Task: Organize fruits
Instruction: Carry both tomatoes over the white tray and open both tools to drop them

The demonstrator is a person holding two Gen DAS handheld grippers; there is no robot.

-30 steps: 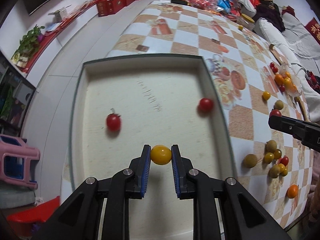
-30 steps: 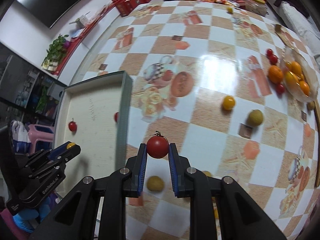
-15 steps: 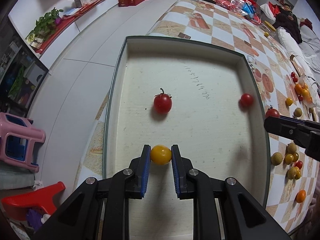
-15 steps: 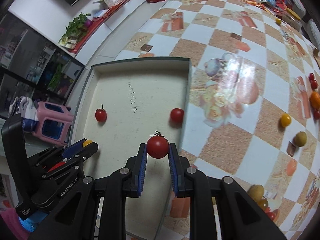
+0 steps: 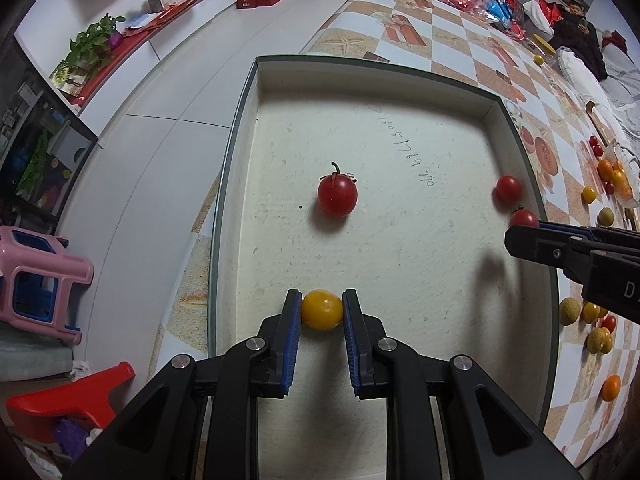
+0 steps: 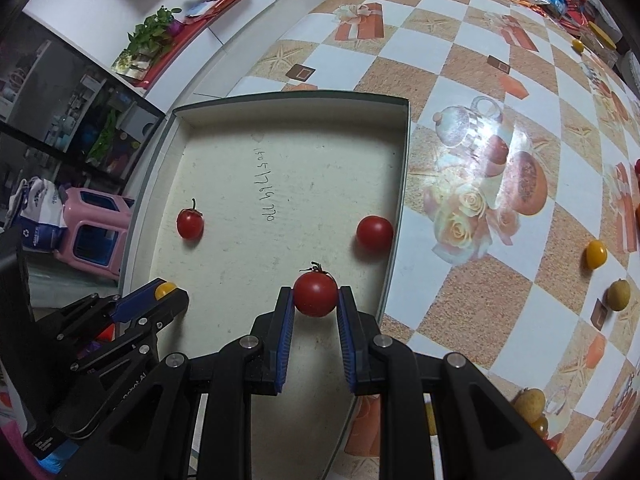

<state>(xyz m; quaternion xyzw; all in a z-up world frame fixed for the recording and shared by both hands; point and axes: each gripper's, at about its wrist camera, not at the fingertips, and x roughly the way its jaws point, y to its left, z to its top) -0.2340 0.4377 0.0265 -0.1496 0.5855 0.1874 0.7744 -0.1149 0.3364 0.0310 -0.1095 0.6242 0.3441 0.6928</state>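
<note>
Left wrist view: left gripper (image 5: 322,314) clamped on yellow tomato (image 5: 322,309), fingers pressing both sides, held above near part of tray (image 5: 236,128). Tray floor directly below fruit. Stemmed red tomato (image 5: 337,194) lies mid-tray; second red one (image 5: 508,188) beside right wall.

Right wrist view: right gripper (image 6: 315,298) clamped on red tomato (image 6: 315,294), hanging over tray's near right part, just inside wall. Loose fruits (image 6: 596,254) remain on table (image 6: 460,64). Judgement: both loads over tray; release needs only short descent.

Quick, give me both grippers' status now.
Left gripper: closed on a yellow tomato over the tray.
Right gripper: closed on a red tomato.
</note>
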